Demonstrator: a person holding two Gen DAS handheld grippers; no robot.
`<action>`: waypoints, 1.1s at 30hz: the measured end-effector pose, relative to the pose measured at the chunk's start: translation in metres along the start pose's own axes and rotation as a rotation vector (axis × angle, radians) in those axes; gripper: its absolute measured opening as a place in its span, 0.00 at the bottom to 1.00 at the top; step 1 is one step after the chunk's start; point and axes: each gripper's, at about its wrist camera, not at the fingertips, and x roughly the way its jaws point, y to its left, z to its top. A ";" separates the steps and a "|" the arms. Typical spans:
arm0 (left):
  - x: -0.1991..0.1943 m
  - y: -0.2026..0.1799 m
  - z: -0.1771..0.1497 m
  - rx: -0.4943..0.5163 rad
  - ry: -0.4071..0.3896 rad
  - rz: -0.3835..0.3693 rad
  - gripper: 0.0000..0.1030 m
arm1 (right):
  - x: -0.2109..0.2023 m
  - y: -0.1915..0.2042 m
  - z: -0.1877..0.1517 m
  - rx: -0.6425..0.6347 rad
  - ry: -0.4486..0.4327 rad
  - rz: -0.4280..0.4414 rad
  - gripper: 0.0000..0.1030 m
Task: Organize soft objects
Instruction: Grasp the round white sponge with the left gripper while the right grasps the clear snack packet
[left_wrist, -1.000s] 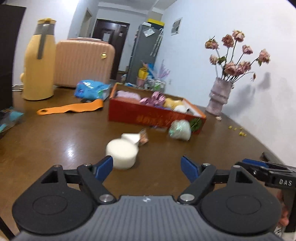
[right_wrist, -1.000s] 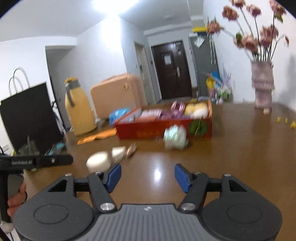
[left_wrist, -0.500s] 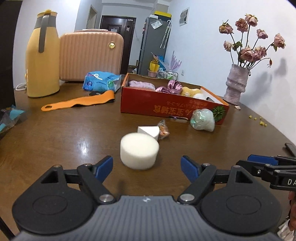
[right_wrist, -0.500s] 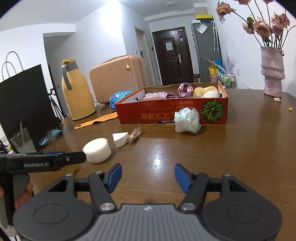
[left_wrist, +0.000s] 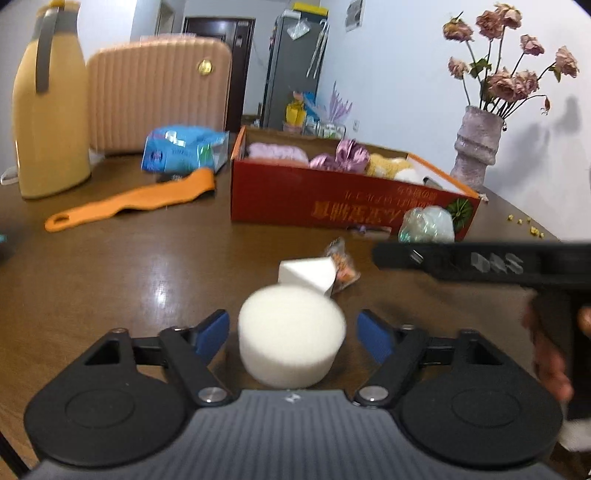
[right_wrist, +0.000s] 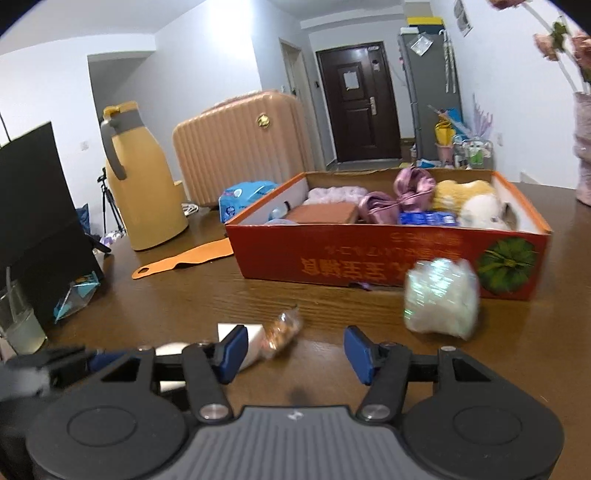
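Even indoor light is filling both views, and a pale glare patch is shining on the glossy brown bench (left_wrist: 110, 295). Motion blur is smearing the white sponge (left_wrist: 291, 336) and the iridescent bundle (right_wrist: 439, 299). The dried flowers (left_wrist: 513, 70) are casting a soft shadow on the wall. Fisheye distortion is bending the edges, with dark corners.

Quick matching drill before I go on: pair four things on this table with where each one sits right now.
Things:
1. round white sponge
2. white wedge sponge
3. shiny plastic ball
4. orange strap

Places:
A. against the red box front
B. between the closing left gripper fingers, pads not yet on it
C. flat by the yellow jug
D. beside a snack wrapper

Pairs: 1-B, 2-D, 3-A, 4-C
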 end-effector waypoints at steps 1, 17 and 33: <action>0.001 0.003 -0.001 -0.014 0.009 -0.008 0.59 | 0.010 0.001 0.003 -0.003 0.012 -0.005 0.52; -0.011 -0.003 -0.008 -0.033 -0.007 0.016 0.55 | 0.016 -0.005 -0.013 0.017 0.065 -0.041 0.12; -0.042 -0.070 0.012 0.062 -0.079 -0.146 0.56 | -0.104 -0.051 -0.049 0.129 -0.056 -0.053 0.11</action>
